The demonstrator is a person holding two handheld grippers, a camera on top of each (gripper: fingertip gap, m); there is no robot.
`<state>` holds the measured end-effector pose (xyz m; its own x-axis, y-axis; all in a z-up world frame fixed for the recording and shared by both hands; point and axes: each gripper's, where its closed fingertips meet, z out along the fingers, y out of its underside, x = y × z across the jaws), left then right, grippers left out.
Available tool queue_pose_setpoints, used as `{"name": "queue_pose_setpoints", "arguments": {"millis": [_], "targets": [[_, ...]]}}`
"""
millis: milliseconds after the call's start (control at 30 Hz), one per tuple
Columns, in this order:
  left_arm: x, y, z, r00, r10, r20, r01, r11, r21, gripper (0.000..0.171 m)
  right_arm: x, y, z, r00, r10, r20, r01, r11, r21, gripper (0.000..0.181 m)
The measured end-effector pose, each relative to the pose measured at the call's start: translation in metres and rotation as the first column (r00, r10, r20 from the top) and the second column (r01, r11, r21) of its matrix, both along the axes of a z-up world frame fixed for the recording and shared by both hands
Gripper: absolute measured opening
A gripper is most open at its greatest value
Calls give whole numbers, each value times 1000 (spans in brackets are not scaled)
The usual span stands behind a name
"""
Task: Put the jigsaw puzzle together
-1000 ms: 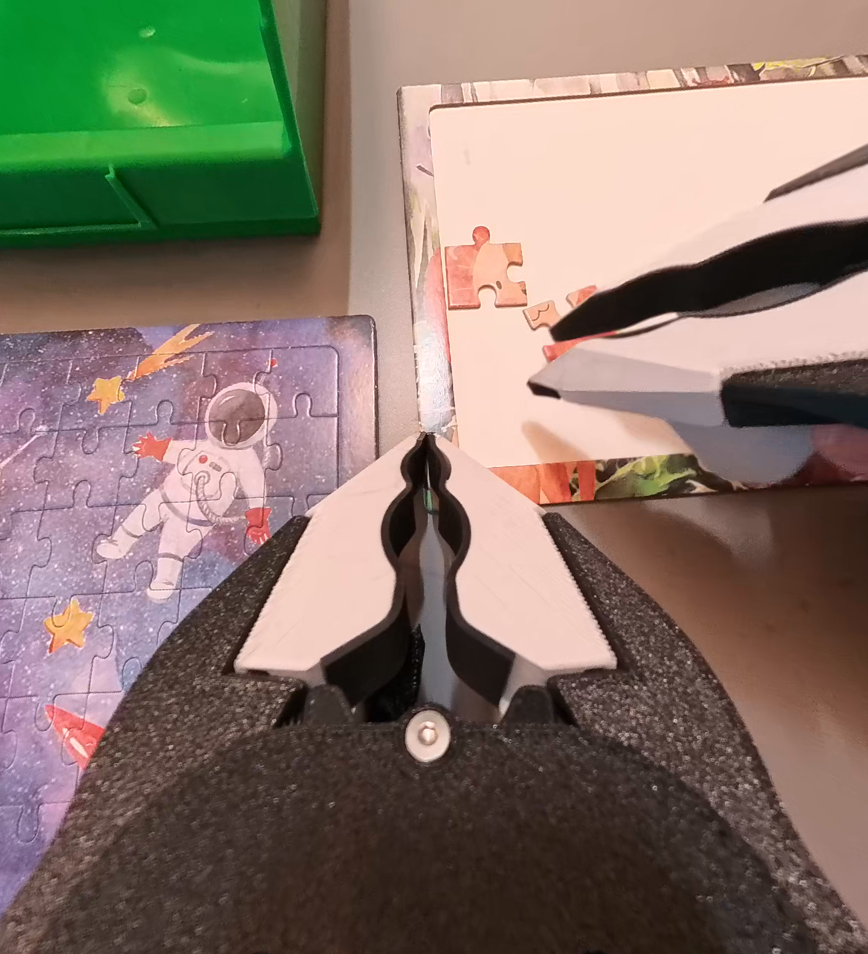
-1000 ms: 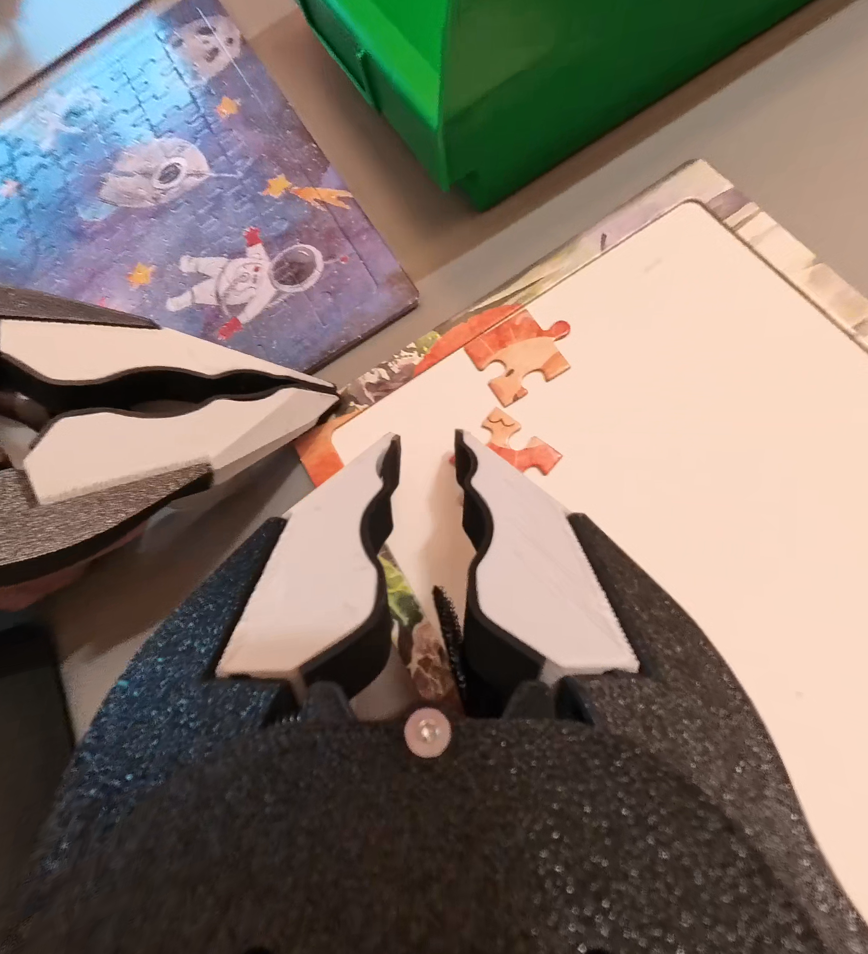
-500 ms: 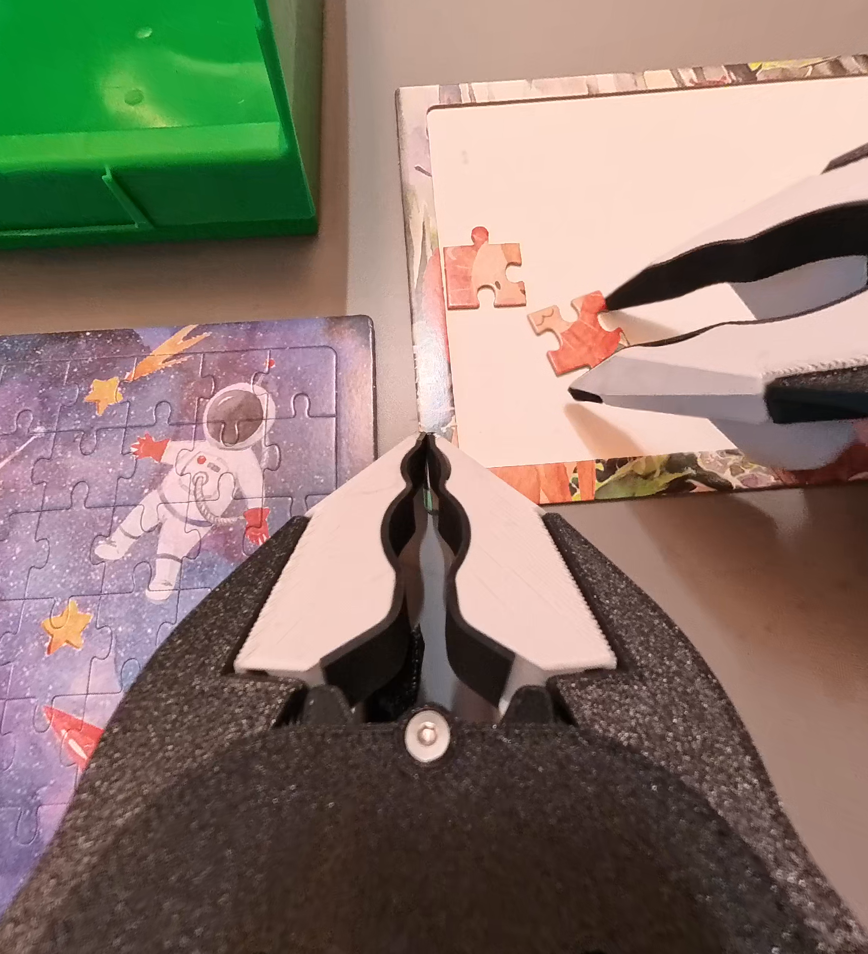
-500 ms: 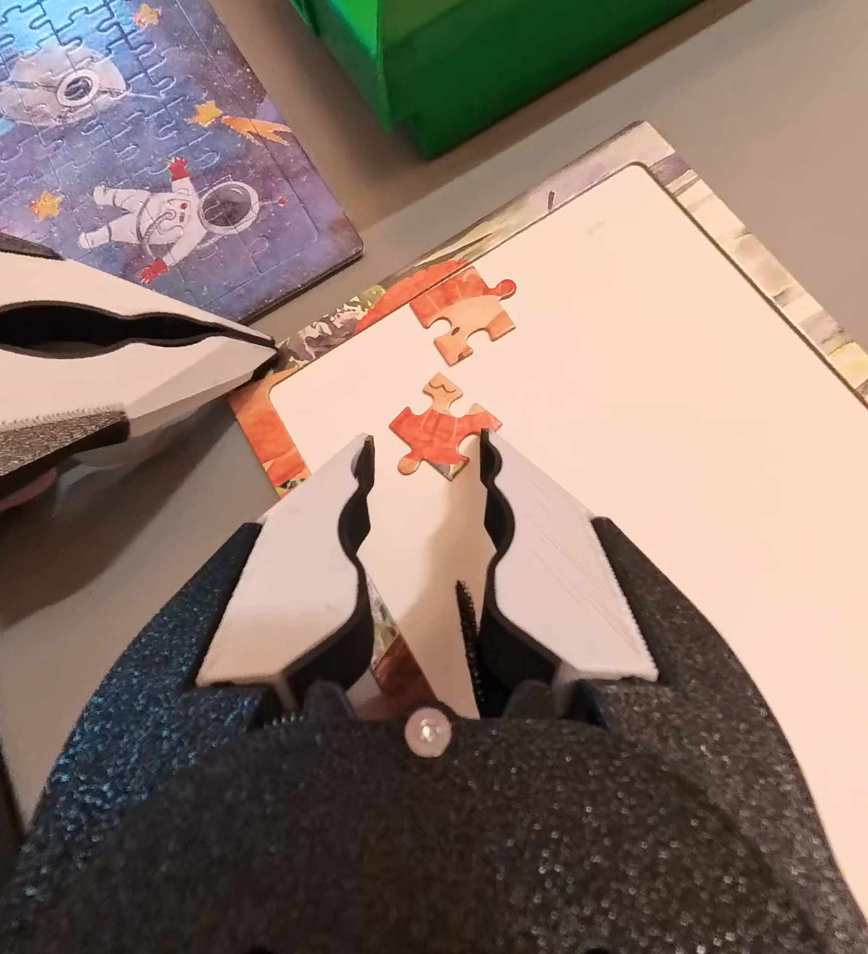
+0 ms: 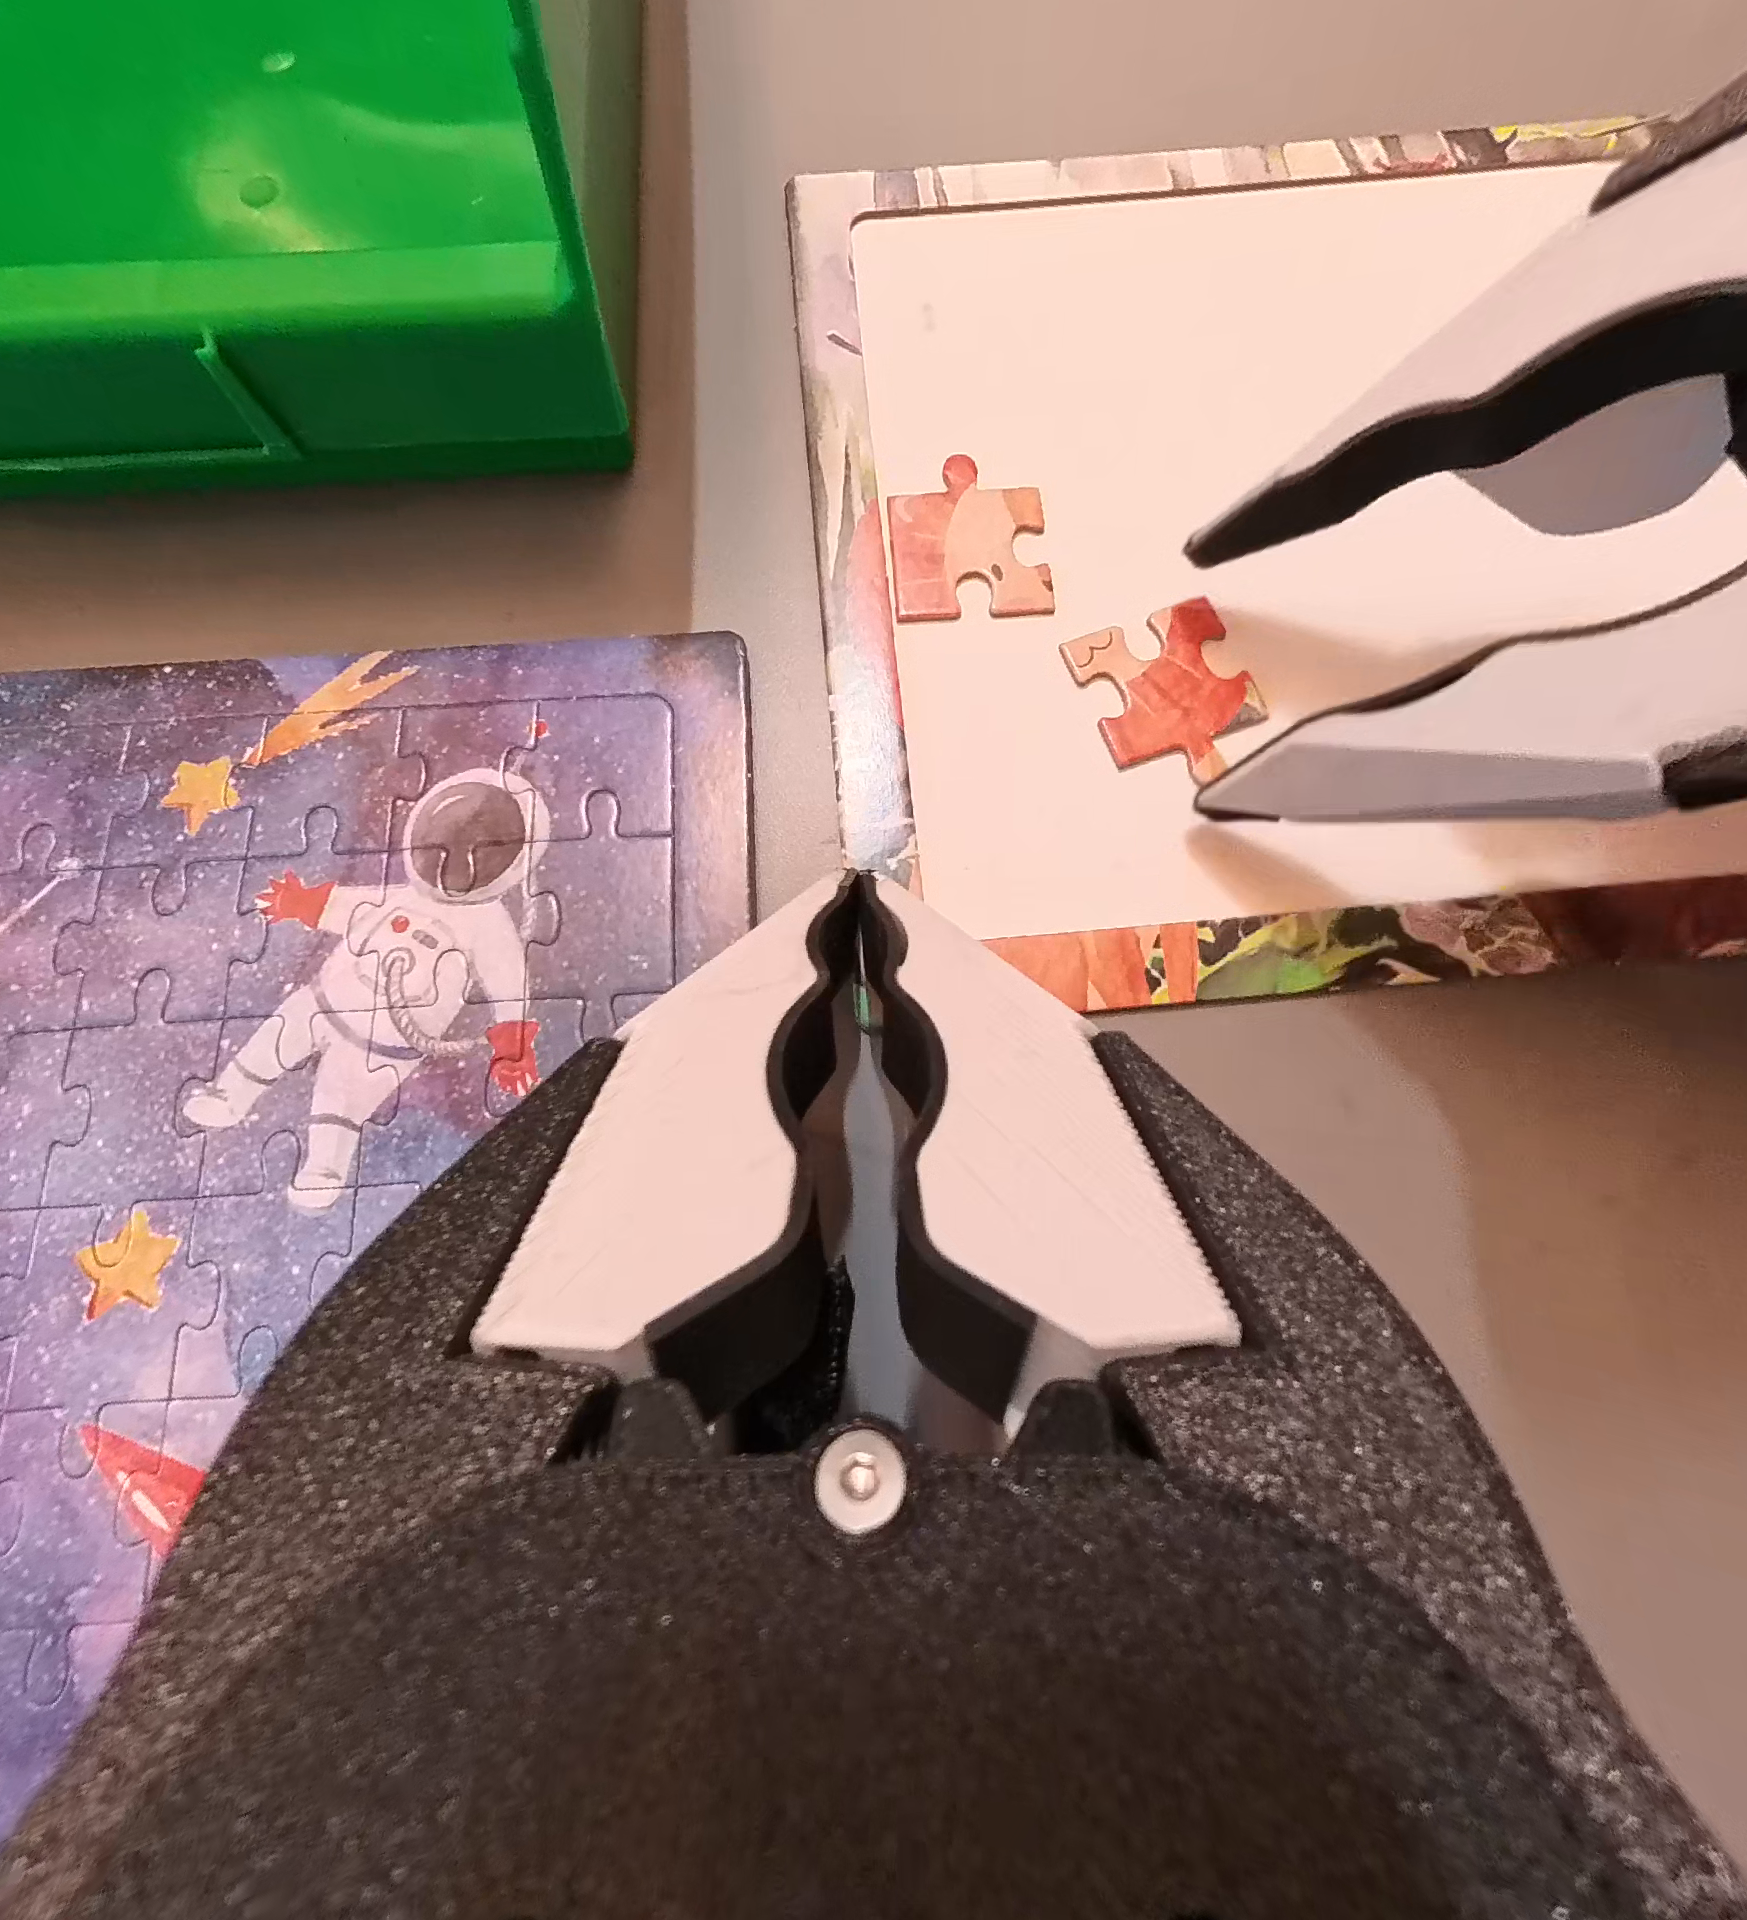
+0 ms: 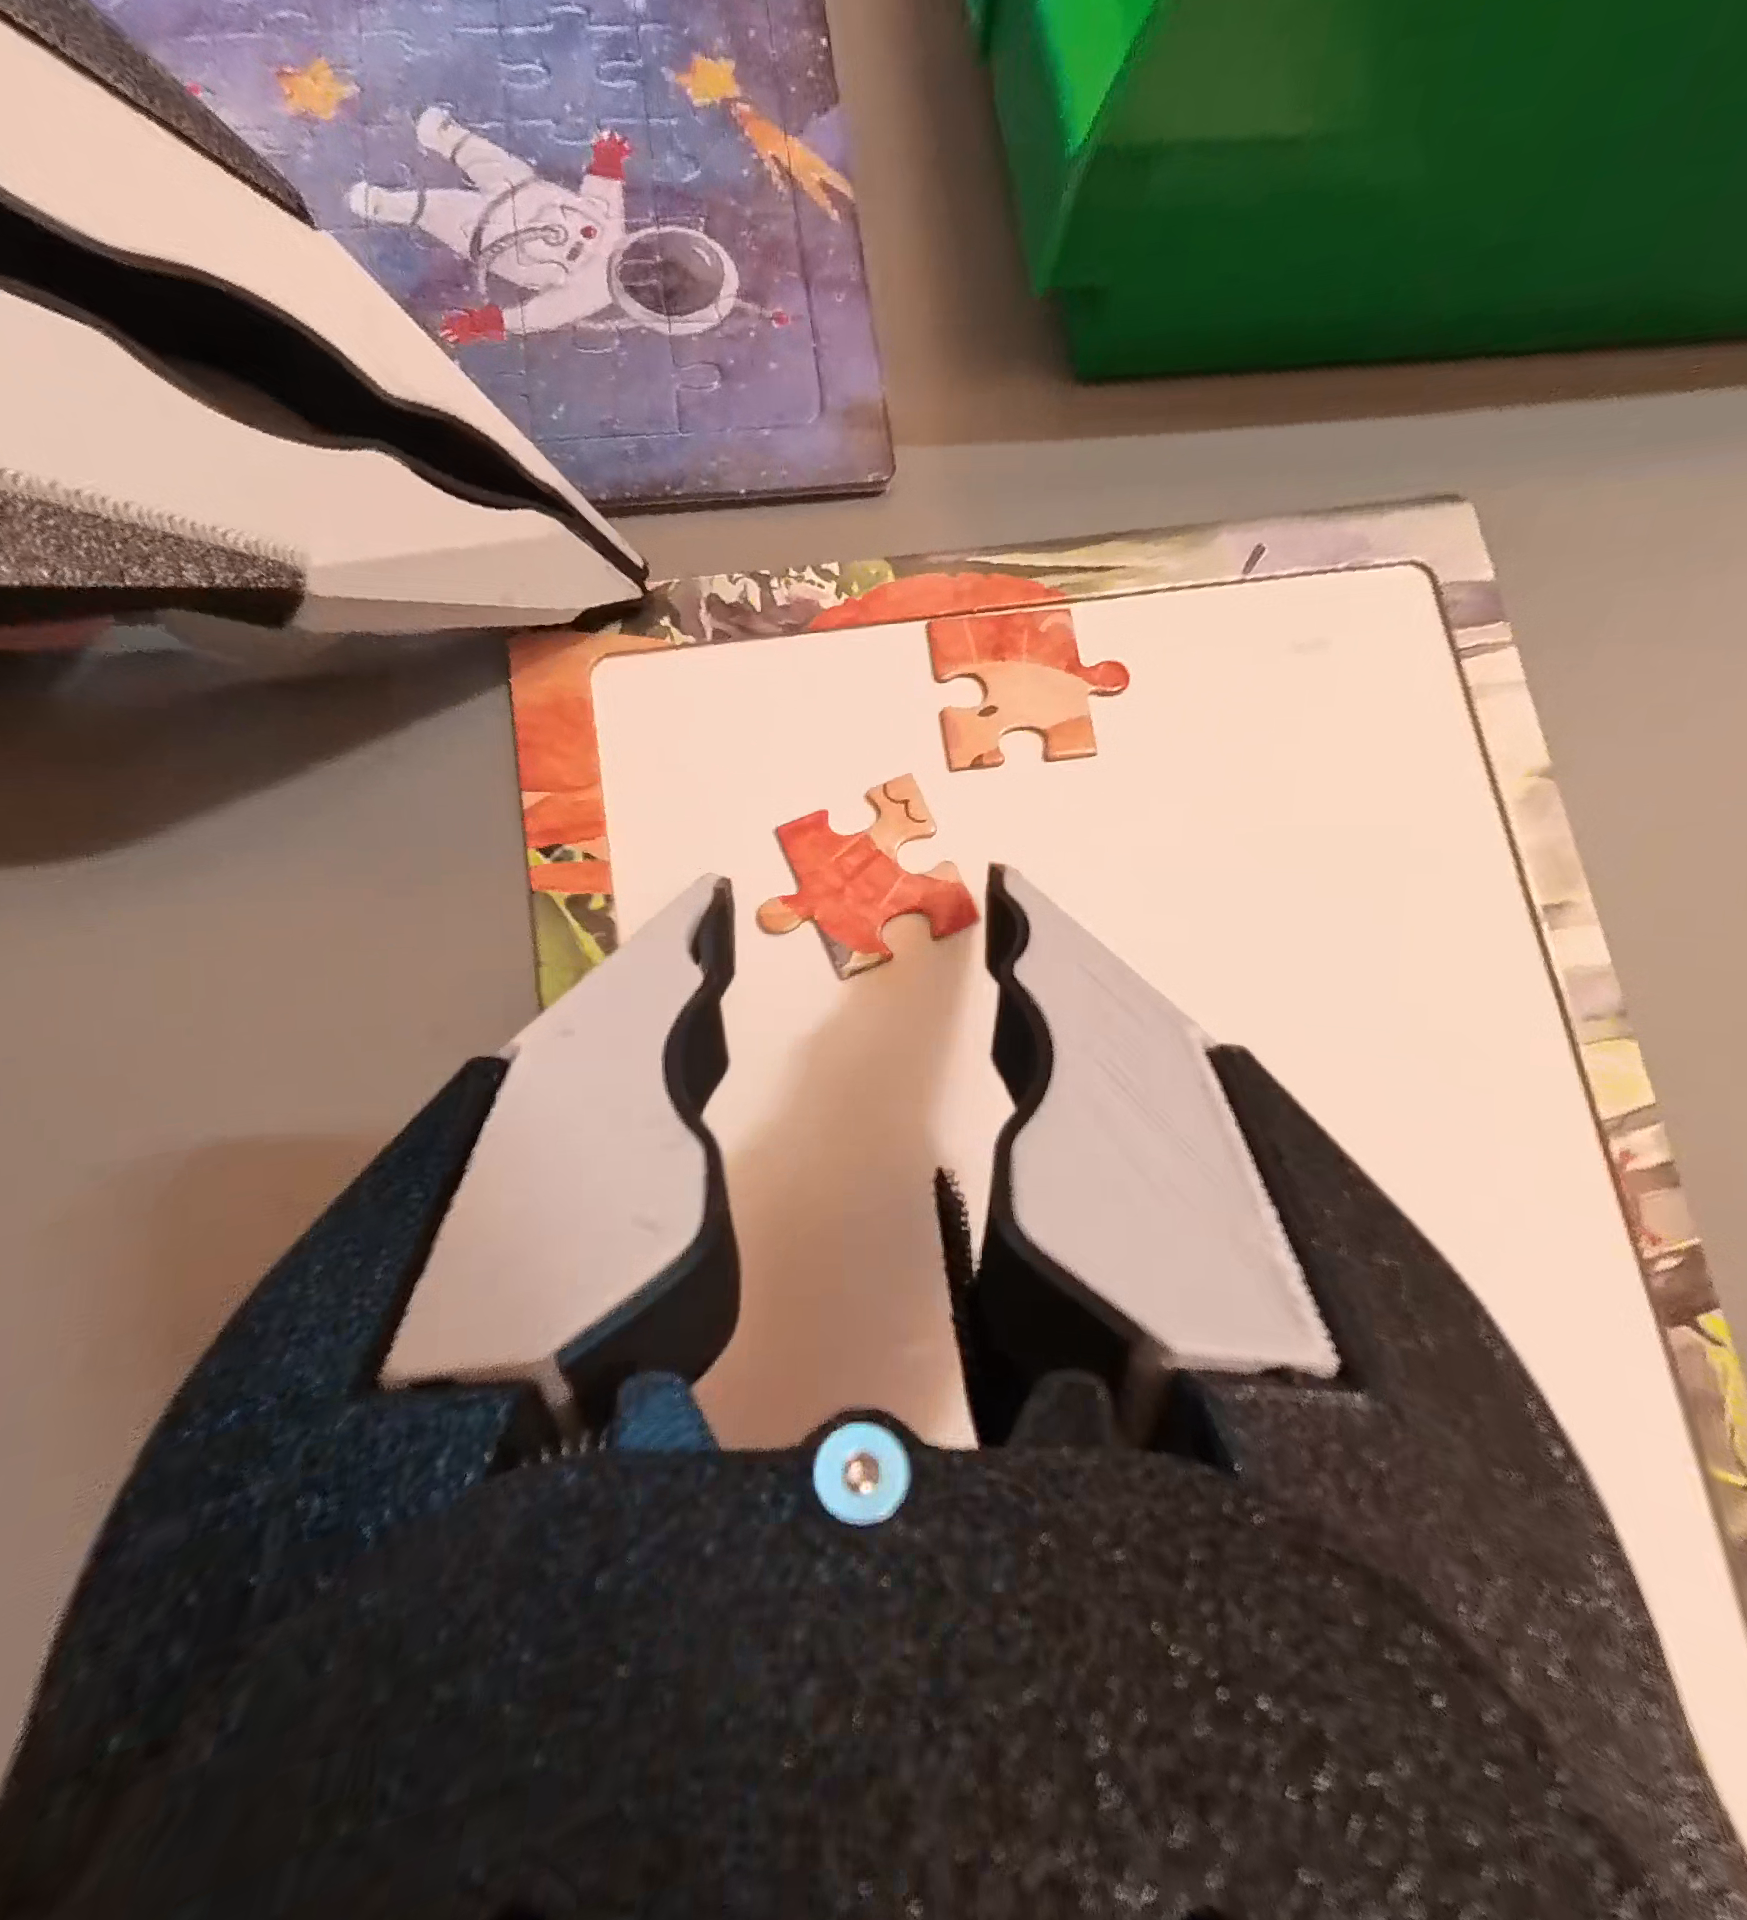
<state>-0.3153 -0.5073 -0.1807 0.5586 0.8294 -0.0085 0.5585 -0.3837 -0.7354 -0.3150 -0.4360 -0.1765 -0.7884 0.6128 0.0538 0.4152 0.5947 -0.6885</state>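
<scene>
A puzzle tray [image 5: 1160, 343] with a white floor and a painted frame lies on the table; it also shows in the right wrist view [image 6: 1264, 935]. A peach-orange piece [image 5: 968, 556] [image 6: 1020, 691] sits against the frame's inner edge. An orange-red piece [image 5: 1170, 691] [image 6: 869, 883] lies loose and skewed beside it, apart from it. My right gripper [image 6: 853, 883] [image 5: 1207, 675] is open, with its tips either side of the orange-red piece's near end. My left gripper [image 5: 856, 881] [image 6: 630, 592] is shut, with its tips at the tray's frame near a corner.
A finished space puzzle with an astronaut [image 5: 277, 935] [image 6: 640, 208] lies beside the tray. A green plastic bin [image 5: 225, 260] [image 6: 1420, 187] stands behind both. Bare grey-beige table runs along the tray's near side. My hands' fingertips stand some 8 cm from each other.
My right gripper drew back from over the orange-red piece and opened wider, leaving the piece lying on the tray floor. My left gripper stayed put.
</scene>
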Motion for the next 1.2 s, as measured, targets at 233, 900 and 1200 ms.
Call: {"name": "queue_pose_setpoints", "arguments": {"millis": [233,900,1200], "targets": [[0,0,0,1000,0,-3,0,1000,-4,0,-2,1,-6,998,25,60,-19,995,-94,41],[0,0,0,1000,-1,-9,1,1000,-13,0,7,-7,0,970,-236,59,239,970,-48,35],[0,0,0,1000,-1,-15,1,1000,-23,0,1,-4,-5,966,-255,30,255,967,8,40]]}}
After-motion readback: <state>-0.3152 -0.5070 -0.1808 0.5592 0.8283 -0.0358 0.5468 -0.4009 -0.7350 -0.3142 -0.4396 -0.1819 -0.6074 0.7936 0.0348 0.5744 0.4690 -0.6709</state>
